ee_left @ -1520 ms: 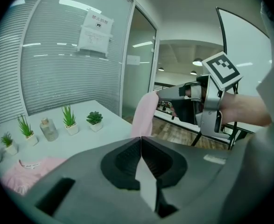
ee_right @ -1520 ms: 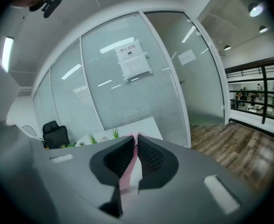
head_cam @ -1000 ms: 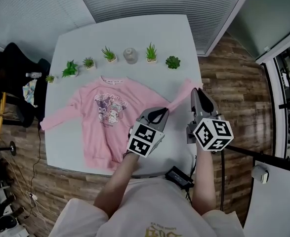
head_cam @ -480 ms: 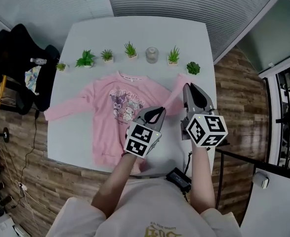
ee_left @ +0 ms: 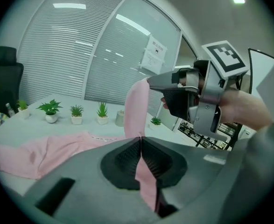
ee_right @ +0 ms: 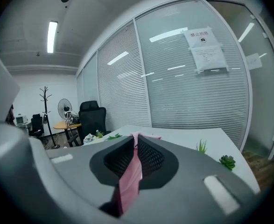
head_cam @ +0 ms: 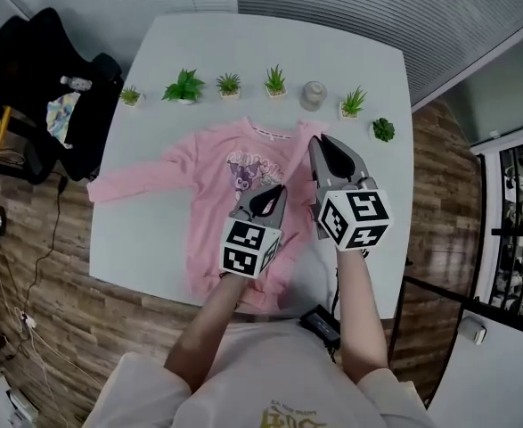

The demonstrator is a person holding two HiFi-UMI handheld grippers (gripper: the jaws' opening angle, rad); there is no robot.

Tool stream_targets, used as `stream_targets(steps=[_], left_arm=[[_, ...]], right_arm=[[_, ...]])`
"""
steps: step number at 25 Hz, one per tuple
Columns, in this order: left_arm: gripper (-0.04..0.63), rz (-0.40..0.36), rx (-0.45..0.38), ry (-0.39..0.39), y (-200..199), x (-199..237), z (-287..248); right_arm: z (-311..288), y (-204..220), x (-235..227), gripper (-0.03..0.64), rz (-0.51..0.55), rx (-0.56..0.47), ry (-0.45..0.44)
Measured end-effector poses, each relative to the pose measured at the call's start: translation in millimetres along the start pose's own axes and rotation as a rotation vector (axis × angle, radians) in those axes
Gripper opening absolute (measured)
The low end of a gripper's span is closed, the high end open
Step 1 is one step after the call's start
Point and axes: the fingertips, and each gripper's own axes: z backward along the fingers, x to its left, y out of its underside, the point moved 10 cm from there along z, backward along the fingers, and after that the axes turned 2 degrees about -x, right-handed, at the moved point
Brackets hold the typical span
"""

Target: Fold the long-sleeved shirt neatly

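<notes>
left gripper point(head_cam: 273, 193) and right gripper point(head_cam: 318, 141) each clamped on pink shirt point(head_cam: 209, 163), potted plants point(head_cam: 275, 80) and jar point(head_cam: 313, 94) lined along table point(head_cam: 350, 52) beyond

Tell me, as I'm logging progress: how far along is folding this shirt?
Done: the pink shirt lies flat, print up, on the table. In hand: the left hand-held gripper and right hand-held gripper are both shut on the lifted sleeve, raised above the chest. Left: lay it across, fold in the other sleeve, which is stretched out sideways, then fold up the hem.

plants point(head_cam: 229, 84) (and jar point(head_cam: 313, 94)) block the table's point(head_cam: 145, 239) far side.
</notes>
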Motion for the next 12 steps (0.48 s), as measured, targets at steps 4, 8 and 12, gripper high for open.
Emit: stream_targets(steps=[4,8,12], left_arm=[[0.009,0.034,-0.004,-0.025,10.0,26.9,11.1],[0.011,0.075,0.020,-0.041,30.7,52.3,12.5],[0.011,0.141,0.035,-0.057,49.4,77.0,11.2]], right_arm=[[-32.0,6.9,29.3,0.034,0.042,0.029,-0.048],[-63.0,23.4,55.2,0.035,0.121,0.096,-0.080],[-92.9,44.7,79.0,0.035,0.173,0.167,-0.118]])
